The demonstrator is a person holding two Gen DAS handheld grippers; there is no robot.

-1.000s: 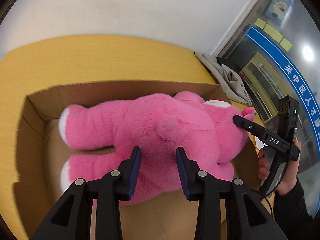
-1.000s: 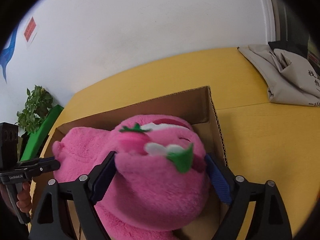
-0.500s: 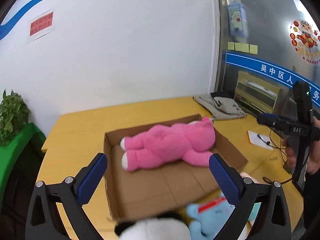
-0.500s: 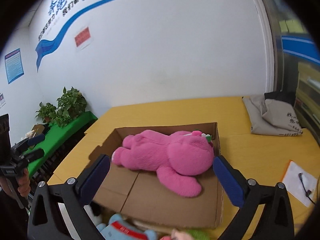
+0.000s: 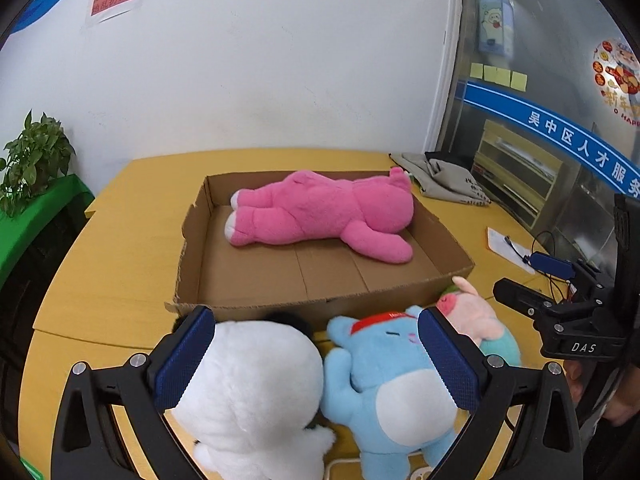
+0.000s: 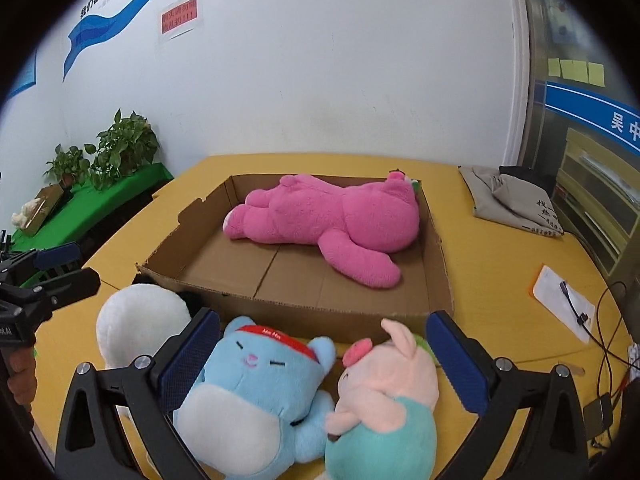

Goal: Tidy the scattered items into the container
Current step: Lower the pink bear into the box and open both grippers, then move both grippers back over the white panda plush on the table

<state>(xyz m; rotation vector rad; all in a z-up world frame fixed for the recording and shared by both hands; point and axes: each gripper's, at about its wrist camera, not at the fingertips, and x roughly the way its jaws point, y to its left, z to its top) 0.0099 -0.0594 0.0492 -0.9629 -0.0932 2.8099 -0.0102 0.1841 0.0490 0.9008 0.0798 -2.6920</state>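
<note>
The cardboard box (image 5: 320, 292) sits mid-desk (image 5: 120, 280) holding only the pink plush bear (image 5: 324, 212); the white plush (image 5: 248, 392), blue plush (image 6: 256, 396) and pink pig plush (image 6: 384, 396) lie crowded against its near wall. Packed so tight, a grab could pinch two toys together or snag the box wall. Both the left tongs (image 5: 316, 364) and right tongs (image 6: 324, 360) hover spread wide and empty, low over the toys, aimed at the box.

White wall (image 6: 340, 80) behind yellow tabletop (image 6: 500, 272). Red notice (image 6: 179, 16) and blue stripe (image 6: 120, 8) on wall. Potted plants (image 6: 120, 152) on green bench (image 6: 100, 200) at left. Glass partition (image 5: 540, 80) with yellow sticky notes (image 5: 498, 75) at right.
</note>
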